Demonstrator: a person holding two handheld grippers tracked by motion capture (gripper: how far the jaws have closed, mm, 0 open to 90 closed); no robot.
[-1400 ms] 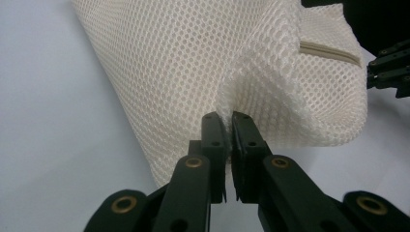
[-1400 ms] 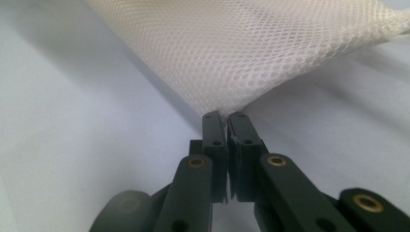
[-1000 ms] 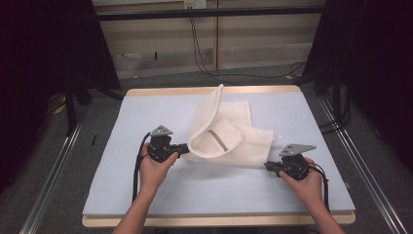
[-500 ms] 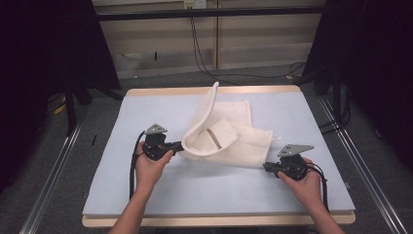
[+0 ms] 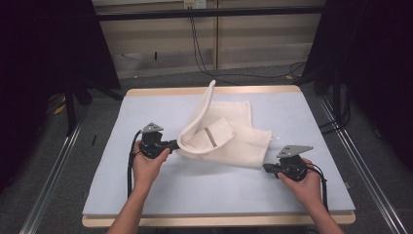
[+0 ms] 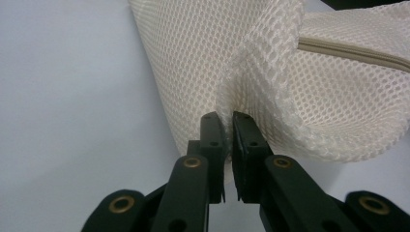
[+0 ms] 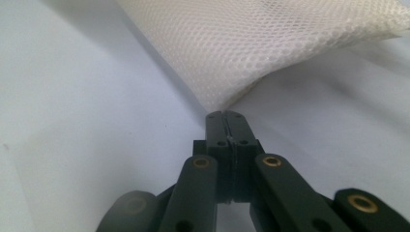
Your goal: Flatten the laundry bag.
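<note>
A cream mesh bag (image 5: 234,141) lies rumpled on the pale mat (image 5: 204,190), with one flap (image 5: 202,109) curling upright. My left gripper (image 5: 176,145) is at the bag's left edge, shut on a fold of mesh (image 6: 251,63); its jaws (image 6: 227,118) pinch the cloth, and a beige zipper (image 6: 353,50) runs at the upper right. My right gripper (image 5: 266,168) sits at the bag's near right corner, its jaws (image 7: 226,115) shut with the tip of the mesh corner (image 7: 270,43) caught between them.
The mat covers a wooden table (image 5: 219,220). Metal rails (image 5: 48,185) run along the floor on both sides, and cables (image 5: 199,53) hang behind the table. Dark curtains stand at the far left and right.
My left gripper has drawn a little to the left and away with the fold, dragging the bag's left side along. The right gripper has stayed put.
</note>
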